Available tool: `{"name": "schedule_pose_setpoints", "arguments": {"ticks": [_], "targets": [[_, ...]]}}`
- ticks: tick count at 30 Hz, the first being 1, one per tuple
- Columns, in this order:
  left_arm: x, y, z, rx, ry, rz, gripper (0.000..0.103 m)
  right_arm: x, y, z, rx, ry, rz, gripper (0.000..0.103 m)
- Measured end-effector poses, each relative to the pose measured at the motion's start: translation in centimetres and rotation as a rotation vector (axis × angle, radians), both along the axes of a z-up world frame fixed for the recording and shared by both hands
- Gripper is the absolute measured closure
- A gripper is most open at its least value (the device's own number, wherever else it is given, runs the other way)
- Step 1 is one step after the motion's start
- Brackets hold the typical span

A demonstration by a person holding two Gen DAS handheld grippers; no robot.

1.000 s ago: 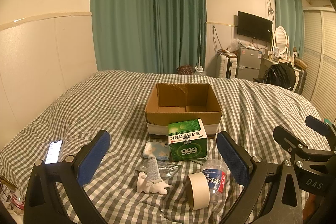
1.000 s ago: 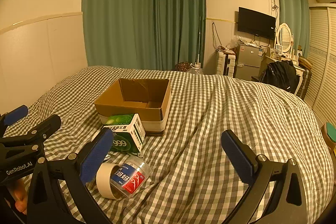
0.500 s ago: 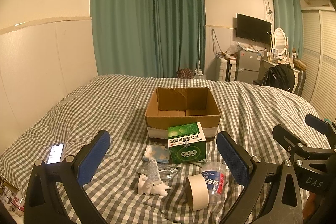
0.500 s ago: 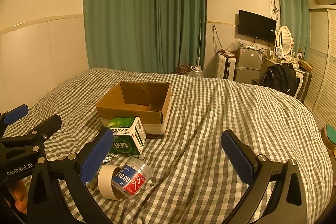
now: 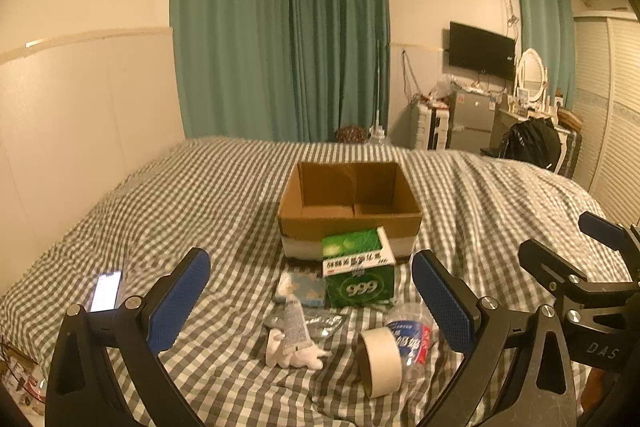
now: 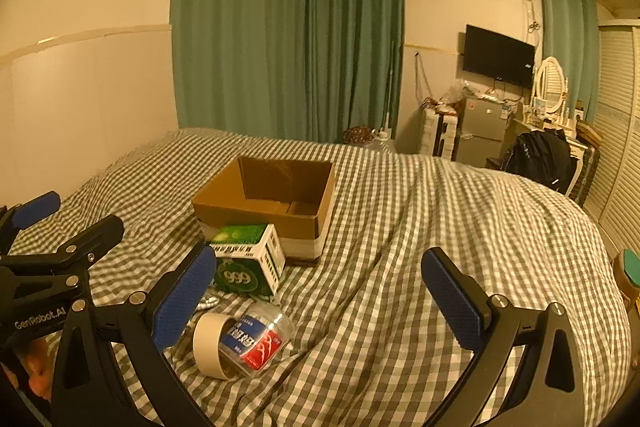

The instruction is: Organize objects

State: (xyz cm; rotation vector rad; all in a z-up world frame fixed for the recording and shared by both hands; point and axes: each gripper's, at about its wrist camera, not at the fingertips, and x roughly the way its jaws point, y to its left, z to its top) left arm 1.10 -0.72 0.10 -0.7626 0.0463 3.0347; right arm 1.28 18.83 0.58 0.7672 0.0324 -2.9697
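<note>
**Clutter lies ahead of your left jaws**

Both grippers, left and right, gape wide, holding nothing. The tape roll, on its side just before the cardboard box, lies nearer your left one.

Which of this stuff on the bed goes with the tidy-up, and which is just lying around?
Job: box, green carton, tape roll, clear jar, tube, blue packet, white toy.
Lying about: phone, TV, fridge, backpack.
</note>
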Motion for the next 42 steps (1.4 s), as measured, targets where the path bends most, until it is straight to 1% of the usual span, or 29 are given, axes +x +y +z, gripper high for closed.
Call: {"name": "schedule_pose_setpoints", "arguments": {"ticks": [6,9,11,14,18,23,26,29,30,34,37,38,41,42], "targets": [[-1.6,-1.3,-3.0,-0.003,-0.103,0.024,0.000,-1.3,-0.6,-2.1,0.024,-0.068,0.027,0.000],[-2.5,-2.2,-5.2,-0.007,-0.168,0.044,0.001,-2.1,-0.7,-3.4,0.031,-0.111,0.037,0.000],[-3.1,-2.7,-7.2,-0.013,-0.226,0.054,0.002,-2.6,-0.9,-4.4,0.034,-0.122,0.042,0.000],[-4.1,-3.2,-10.2,-0.014,-0.311,0.065,0.005,-3.6,-1.1,-6.3,0.052,-0.180,0.052,0.000],[-5.4,-3.5,-13.2,-0.018,-0.383,0.057,0.005,-4.6,-1.4,-8.9,0.047,-0.252,0.082,0.000],[-6.4,-3.3,-14.9,-0.006,-0.427,0.020,0.005,-5.8,-1.9,-11.1,0.056,-0.322,0.139,0.001],[-7.1,-2.9,-15.3,-0.017,-0.438,0.017,0.005,-6.5,-2.4,-12.0,0.047,-0.359,0.163,0.001],[-8.2,-3.0,-15.9,-0.002,-0.458,0.030,0.006,-7.3,-2.8,-12.3,0.032,-0.377,0.170,0.001],[-8.7,-3.0,-16.2,0.005,-0.473,0.034,0.009,-7.7,-2.9,-12.4,0.036,-0.380,0.166,0.001],[-10.1,-3.1,-18.3,0.023,-0.563,0.045,0.015,-9.0,-4.2,-13.1,0.058,-0.407,0.165,0.001],[-10.6,-3.4,-19.3,0.047,-0.612,0.042,0.019,-9.7,-4.7,-13.9,0.047,-0.446,0.168,0.001],[-10.6,-3.5,-19.4,0.053,-0.616,0.042,0.020,-10.0,-4.7,-14.1,0.038,-0.461,0.160,0.001],[-10.3,-3.3,-19.3,0.057,-0.610,0.025,0.033,-10.8,-4.0,-14.8,-0.054,-0.508,0.165,0.001],[-10.1,-3.3,-19.2,0.055,-0.606,0.024,0.033,-11.0,-3.8,-15.1,-0.076,-0.524,0.162,0.001]]}}
